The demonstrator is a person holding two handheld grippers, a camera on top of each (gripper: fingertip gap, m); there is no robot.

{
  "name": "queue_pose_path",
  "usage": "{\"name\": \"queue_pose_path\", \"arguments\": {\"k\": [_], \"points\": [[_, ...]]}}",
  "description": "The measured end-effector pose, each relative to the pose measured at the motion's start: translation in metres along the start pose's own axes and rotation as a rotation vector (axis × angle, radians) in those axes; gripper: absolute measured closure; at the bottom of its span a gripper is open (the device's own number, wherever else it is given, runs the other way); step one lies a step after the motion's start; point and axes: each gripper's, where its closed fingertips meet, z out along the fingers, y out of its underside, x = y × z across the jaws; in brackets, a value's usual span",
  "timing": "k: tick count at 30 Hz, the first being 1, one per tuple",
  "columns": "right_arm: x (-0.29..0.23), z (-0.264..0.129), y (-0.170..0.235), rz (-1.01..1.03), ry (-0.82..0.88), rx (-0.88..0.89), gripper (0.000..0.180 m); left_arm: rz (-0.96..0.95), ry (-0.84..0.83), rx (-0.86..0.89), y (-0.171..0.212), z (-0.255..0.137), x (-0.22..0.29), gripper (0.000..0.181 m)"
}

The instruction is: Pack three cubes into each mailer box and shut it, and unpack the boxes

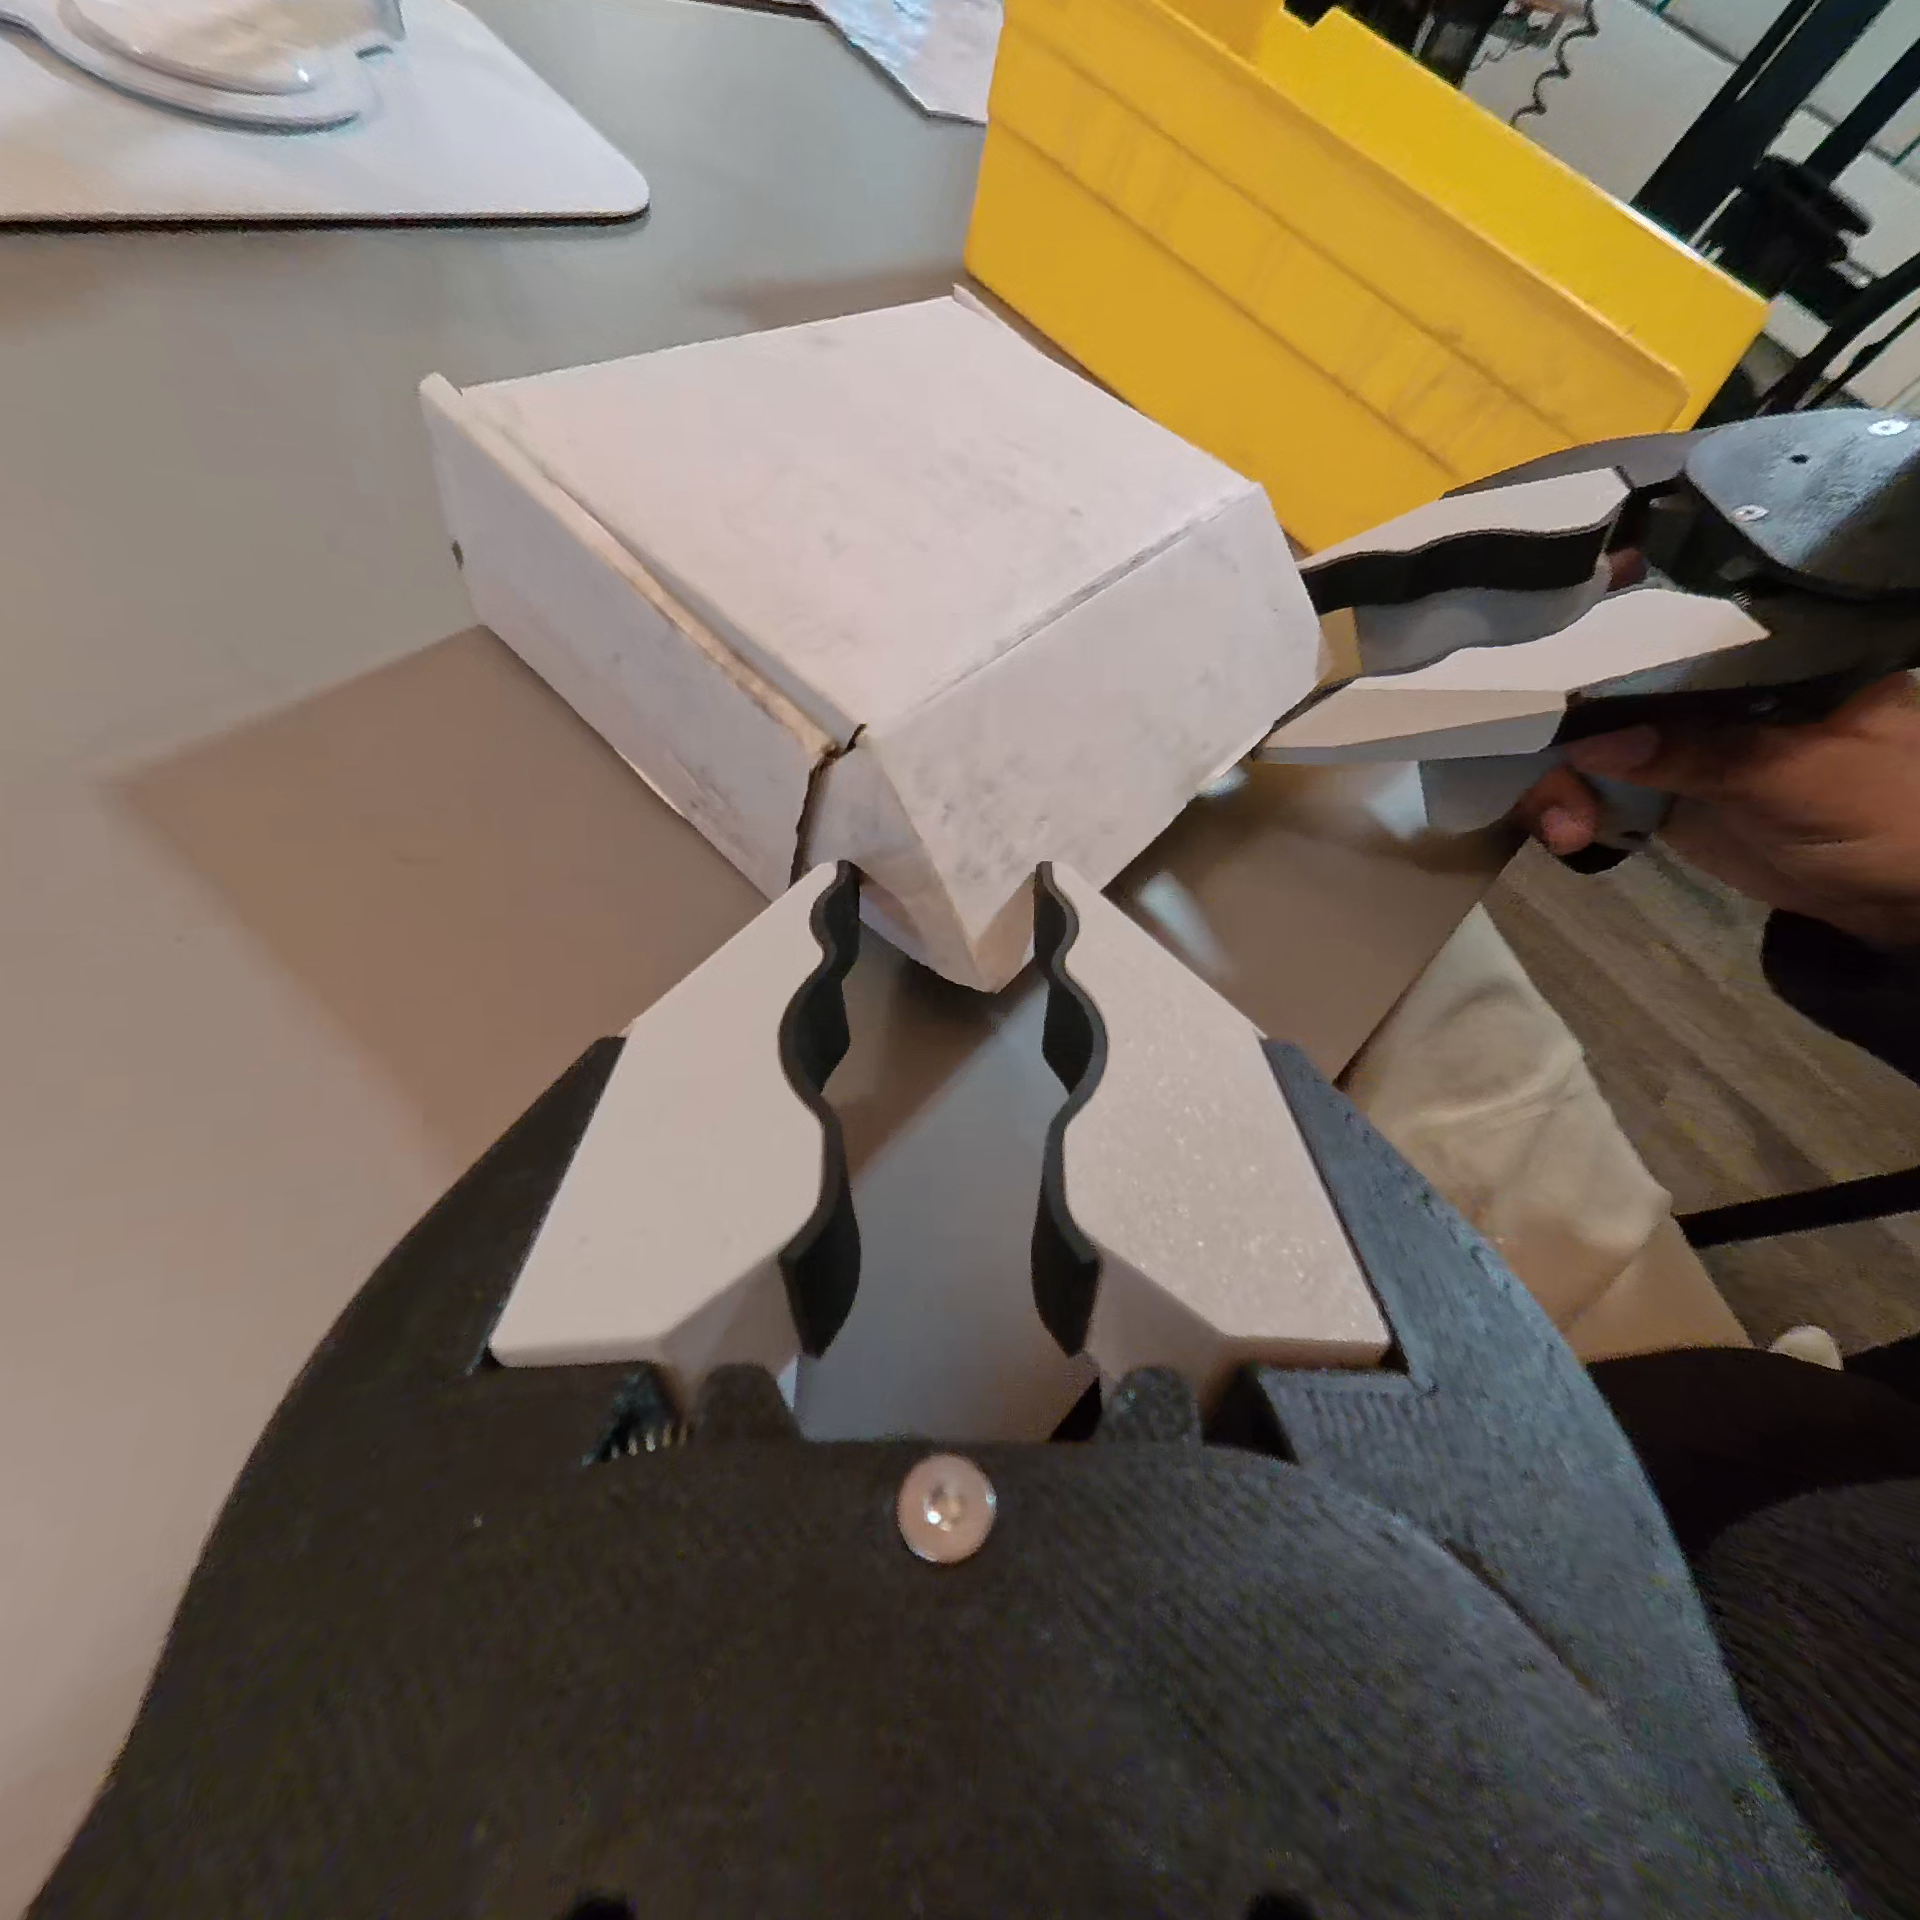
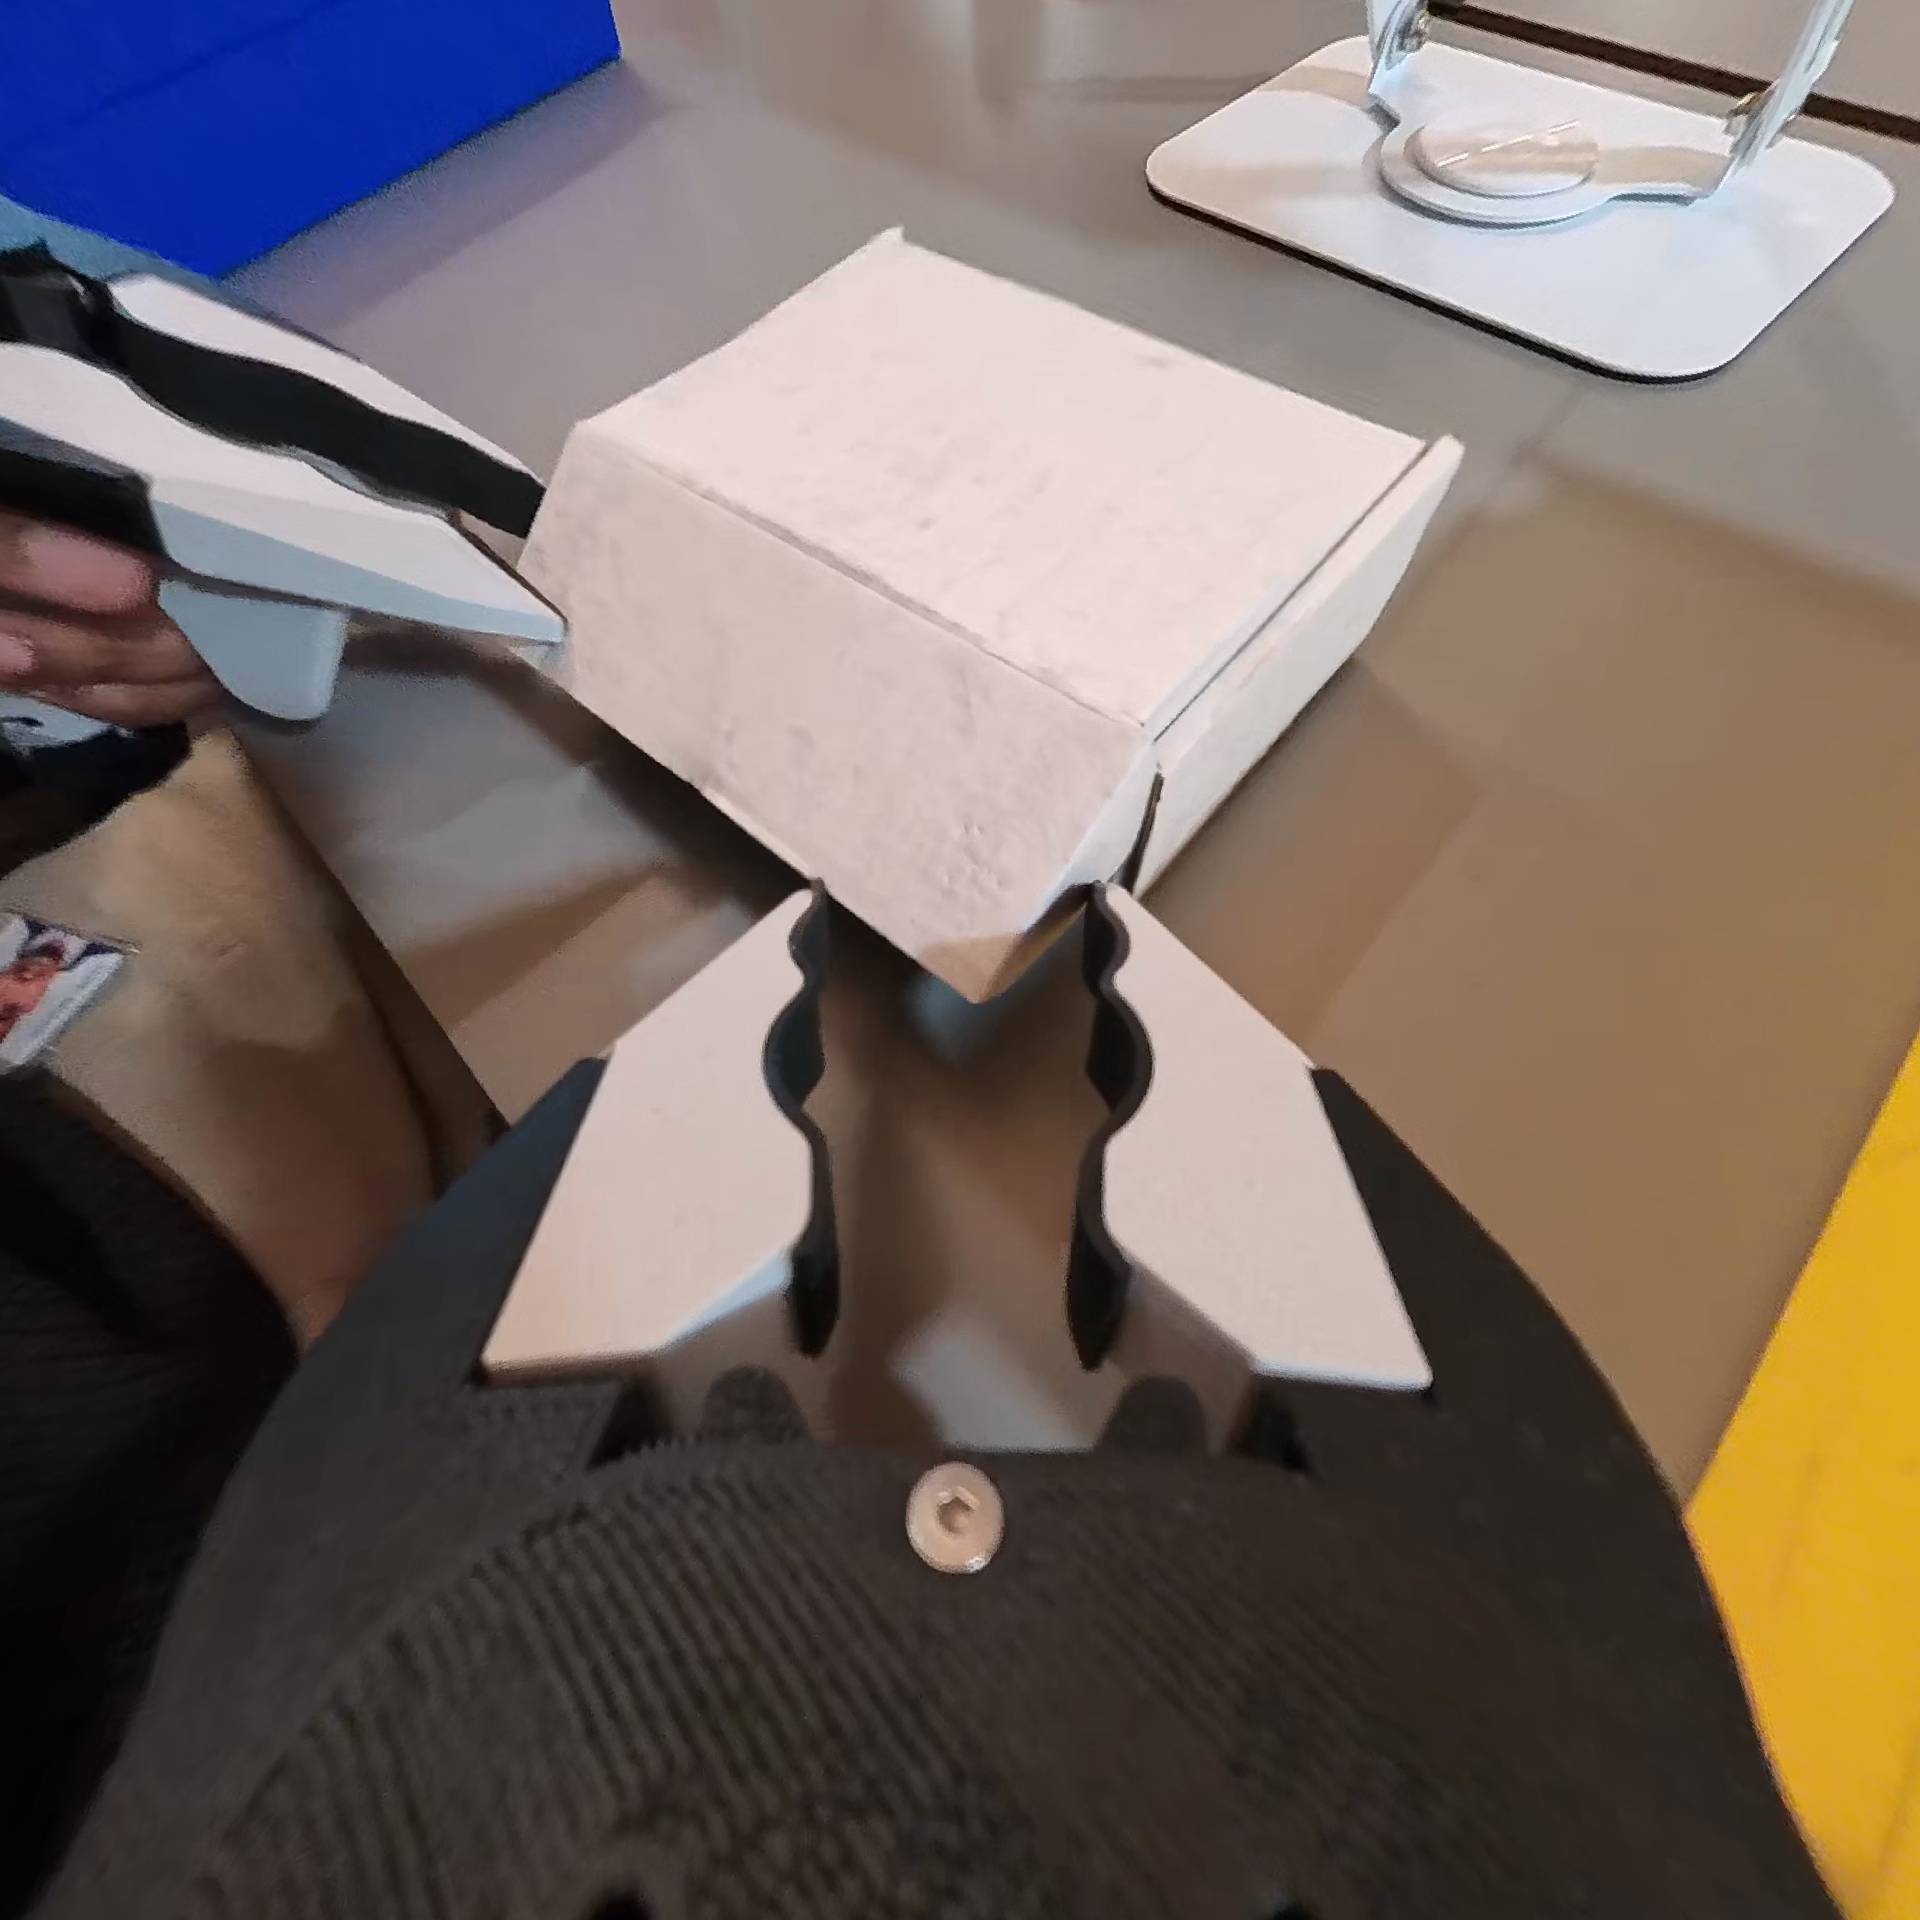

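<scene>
A white mailer box (image 1: 883, 540) sits on the grey table, lid down. Its front flap (image 1: 1039, 748) slants out toward me, untucked. My left gripper (image 1: 948, 883) is open, with the flap's near corner between its fingertips, not clamped. My right gripper (image 1: 1283, 665) is at the flap's other end. In the right wrist view the box (image 2: 987, 520) shows the same way. There my right gripper (image 2: 958, 902) is open around the flap corner (image 2: 977, 956), and my left gripper (image 2: 545, 566) is against the flap's left end. No cubes are in view.
A yellow bin (image 1: 1351, 260) stands behind the box on the right and also shows in the right wrist view (image 2: 1818, 1351). A blue bin (image 2: 260, 104) is at the far left. A white base with a clear stand (image 2: 1517, 197) sits behind. The table's corner (image 1: 1382, 997) is close.
</scene>
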Motion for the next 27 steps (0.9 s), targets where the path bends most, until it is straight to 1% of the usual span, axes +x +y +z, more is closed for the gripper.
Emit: {"name": "queue_pose_path", "arguments": {"k": [2, 4, 6, 8, 9, 12, 16, 19, 20, 23, 27], "points": [[0.002, 0.002, 0.004, -0.021, 0.022, -0.035, 0.13, 0.022, -0.017, -0.012, 0.001, 0.002, -0.001, 0.149], [0.002, 0.001, 0.003, -0.011, 0.024, -0.034, 0.129, 0.023, -0.018, -0.007, -0.001, 0.001, -0.001, 0.15], [0.001, -0.003, -0.001, 0.015, 0.0, -0.004, 0.127, 0.014, -0.006, 0.0, -0.003, -0.001, 0.0, 0.152], [0.003, -0.009, -0.008, 0.063, -0.014, 0.046, 0.12, 0.003, 0.0, 0.01, -0.005, -0.006, 0.0, 0.157], [0.006, -0.013, -0.011, 0.088, -0.016, 0.07, 0.12, 0.0, 0.012, 0.026, -0.007, -0.008, 0.001, 0.154], [0.01, -0.017, -0.015, 0.17, -0.049, 0.113, 0.122, -0.013, 0.019, 0.063, -0.014, -0.012, -0.001, 0.153], [0.006, -0.008, -0.011, 0.237, -0.115, 0.093, 0.12, -0.005, 0.041, 0.007, -0.006, -0.002, 0.002, 0.149], [0.005, -0.002, -0.008, 0.222, -0.119, 0.049, 0.12, 0.023, 0.022, 0.006, -0.005, 0.0, 0.001, 0.153], [0.006, -0.001, -0.008, 0.213, -0.109, 0.043, 0.122, 0.037, 0.01, -0.002, -0.004, 0.001, 0.0, 0.155], [0.011, -0.001, -0.004, 0.184, -0.093, 0.017, 0.137, 0.058, 0.003, -0.002, -0.003, 0.002, -0.001, 0.156], [0.014, -0.002, -0.003, 0.224, -0.127, 0.012, 0.142, 0.023, 0.024, -0.029, -0.001, 0.005, -0.004, 0.157]]}}
